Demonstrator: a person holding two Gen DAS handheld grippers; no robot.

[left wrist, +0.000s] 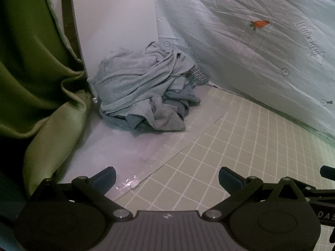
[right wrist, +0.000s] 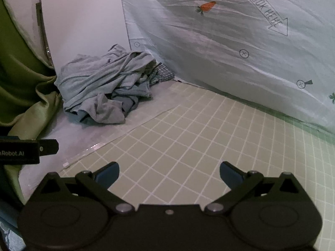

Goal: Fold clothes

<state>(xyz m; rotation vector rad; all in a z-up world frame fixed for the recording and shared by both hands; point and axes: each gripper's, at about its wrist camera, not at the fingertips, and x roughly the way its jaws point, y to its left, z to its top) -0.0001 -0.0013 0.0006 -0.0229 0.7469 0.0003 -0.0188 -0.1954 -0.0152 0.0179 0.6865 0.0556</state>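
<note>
A crumpled pile of grey-blue clothes lies in the far left corner of the surface, against a white panel; it also shows in the right wrist view. A checked garment pokes out at the pile's right side. My left gripper is open and empty, well short of the pile. My right gripper is open and empty, over the grid mat, to the right of the left one. Part of the left gripper shows at the left edge of the right wrist view.
A green grid cutting mat covers the near and right surface. A clear plastic sheet lies under the pile. A green curtain hangs at left. A pale sheet with a carrot print stands along the back right.
</note>
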